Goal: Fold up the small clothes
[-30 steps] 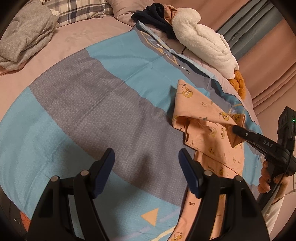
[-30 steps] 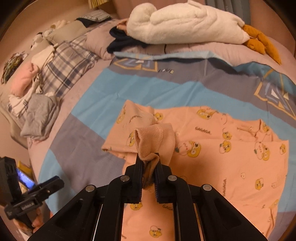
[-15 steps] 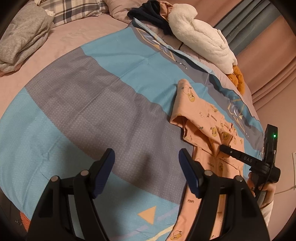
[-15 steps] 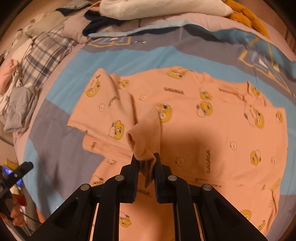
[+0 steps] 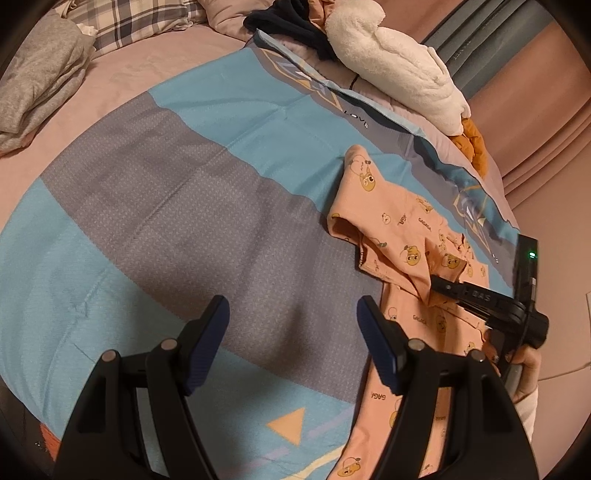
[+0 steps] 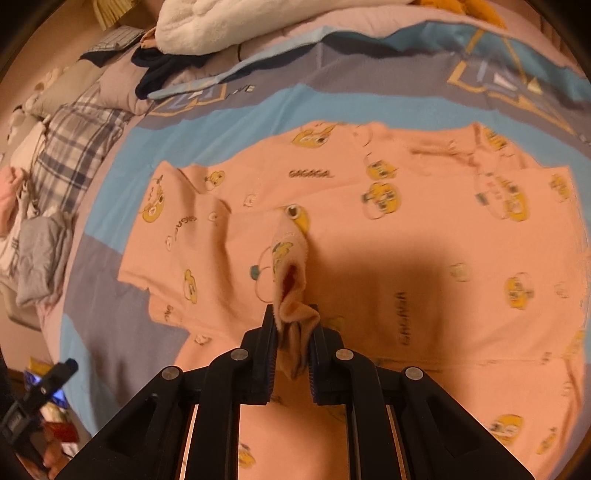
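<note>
the peach garment (image 6: pixel 406 258), printed with yellow cartoon ducks, lies spread on the blue and grey bedspread (image 5: pixel 184 203), and the right gripper (image 6: pixel 293 332) has its fingers (image 6: pixel 267 343) pinched nearly closed on a bunched sleeve cuff (image 6: pixel 291 280) of that garment, lifting it into a little peak above the rest of the cloth. seen from the left wrist view, the right gripper (image 5: pixel 434 284) reaches in over the garment (image 5: pixel 399 236) from its near side, cloth draped at the fingertips. the left gripper (image 5: pixel 291 332) hangs over bare bedspread just beside the garment's edge, its blue-padded fingers (image 5: pixel 207 339) spread wide and holding nothing. beyond the garment, at the far edge of the bedspread, a white fluffy blanket (image 5: pixel 399 70) sits rolled up next to a dark navy item (image 5: pixel 295 26). a grey folded piece (image 5: pixel 37 77) and a plaid pillow (image 5: pixel 129 22) lie well apart from the garment, off the bedspread.
</note>
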Demonstrator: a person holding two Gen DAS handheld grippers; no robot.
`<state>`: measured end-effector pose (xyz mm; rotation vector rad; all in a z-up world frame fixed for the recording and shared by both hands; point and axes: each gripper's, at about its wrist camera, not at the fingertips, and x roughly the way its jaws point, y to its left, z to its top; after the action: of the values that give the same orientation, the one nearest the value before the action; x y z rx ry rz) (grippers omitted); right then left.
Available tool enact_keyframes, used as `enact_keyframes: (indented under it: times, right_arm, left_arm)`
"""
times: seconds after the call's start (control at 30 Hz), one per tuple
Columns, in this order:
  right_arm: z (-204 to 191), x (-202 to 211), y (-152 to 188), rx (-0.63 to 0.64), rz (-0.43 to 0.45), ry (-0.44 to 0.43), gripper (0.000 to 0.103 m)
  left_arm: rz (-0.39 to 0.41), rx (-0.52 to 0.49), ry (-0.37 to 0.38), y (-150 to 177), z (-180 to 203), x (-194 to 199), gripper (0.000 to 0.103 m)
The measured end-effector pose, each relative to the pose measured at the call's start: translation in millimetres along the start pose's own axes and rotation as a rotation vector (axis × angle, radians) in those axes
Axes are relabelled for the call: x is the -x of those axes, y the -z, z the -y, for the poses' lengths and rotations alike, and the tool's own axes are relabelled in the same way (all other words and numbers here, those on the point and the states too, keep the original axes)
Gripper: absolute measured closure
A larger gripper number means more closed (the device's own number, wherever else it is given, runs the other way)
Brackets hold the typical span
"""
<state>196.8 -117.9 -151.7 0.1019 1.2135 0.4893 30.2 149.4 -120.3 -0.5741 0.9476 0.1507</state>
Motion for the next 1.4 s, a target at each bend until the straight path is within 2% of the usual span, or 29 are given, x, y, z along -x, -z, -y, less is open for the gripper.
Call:
enact_keyframes:
  times: [0.13,0.27,0.47,0.63,0.8,0.87,1.1,1.3,1.37,1.4]
  right_arm:
    - [-4,-3,-1,-0.004,0.017,0.014,0.091]
    - [-12,16,-5,0.026,0.067,-0.007,0.094]
    - [-36,88,-26,0.093,0.213,-0.08,0.095]
    - [-60,152,-44,0.183,0.352,-0.108,0.095]
    - [-63,179,-57,0.189,0.433,-0.097,0.095]
    - [-55,182,-58,0.18,0.444,-0.079,0.095]
    - [-13,175,-53,0.098,0.435,0.033,0.095]
    - [23,160,-47,0.033,0.393,0.107,0.095]
    - [35,153,-44,0.008,0.377,0.121,0.095]
    - [41,149,-43,-0.003,0.369,0.13,0.095]
  left_arm:
    - [0.008,0.008,0.0,-2,-3,2,0.032]
    - [0.01,0.012,-0.005,-7,-4,2,0.032]
    - [0.035,0.028,0.018,-19,-1,7,0.032]
    - [0.049,0.018,0.032,-31,7,8,0.032]
    - [0.06,0.012,0.045,-39,13,8,0.034]
    - [0.056,0.005,0.047,-42,16,5,0.039]
    - [0.027,-0.012,0.058,-49,31,-11,0.042]
    - [-0.022,-0.034,0.079,-56,50,-32,0.056]
    - [-0.052,-0.052,0.083,-58,61,-44,0.066]
    - [-0.06,-0.062,0.085,-59,64,-47,0.067]
